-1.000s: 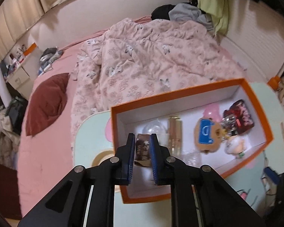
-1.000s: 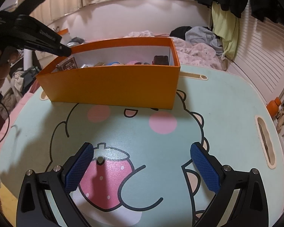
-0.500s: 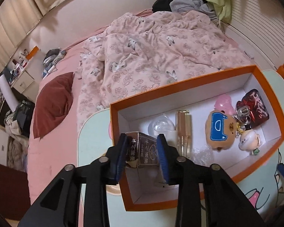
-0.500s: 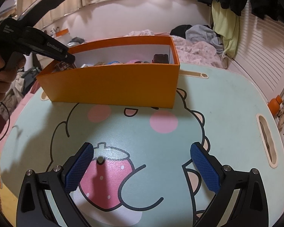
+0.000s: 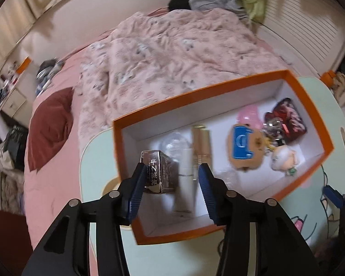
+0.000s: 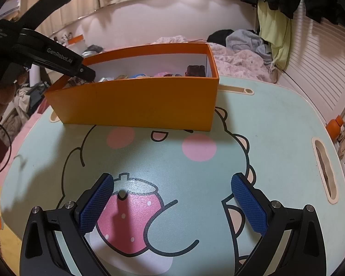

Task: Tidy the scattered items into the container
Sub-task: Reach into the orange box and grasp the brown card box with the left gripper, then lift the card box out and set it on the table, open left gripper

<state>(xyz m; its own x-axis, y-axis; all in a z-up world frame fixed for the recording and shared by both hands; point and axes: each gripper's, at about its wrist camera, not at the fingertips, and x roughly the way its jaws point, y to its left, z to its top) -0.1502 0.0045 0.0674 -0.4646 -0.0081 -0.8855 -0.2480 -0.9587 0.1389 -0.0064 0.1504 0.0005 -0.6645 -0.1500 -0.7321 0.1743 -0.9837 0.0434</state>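
Your left claw (image 5: 171,179) is opening above the orange cardboard box (image 5: 308,105); the small dark carton (image 5: 159,172) sits inside, touching one pad. Your right claw (image 6: 172,204) hangs open over the mint cartoon table (image 6: 276,138).

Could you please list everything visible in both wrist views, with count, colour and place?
orange box: one, orange outside and white inside, on the table's far side.
small dark carton: one, dark with white print, in the box's left end, leaning on one finger of the left gripper.
gold tube: one, mid-box.
clear plastic pieces: count unclear, beside the tube.
bear plush: one, brown with blue patch, right of centre.
pink item: one, behind the plush.
dark red pouch: one, right end.
small white figure: one, by the near wall.
table: one, pale green, cartoon print.
bed quilt: one, pink.
left gripper: black, blue fingers, opening.
right gripper: open, empty, over table.
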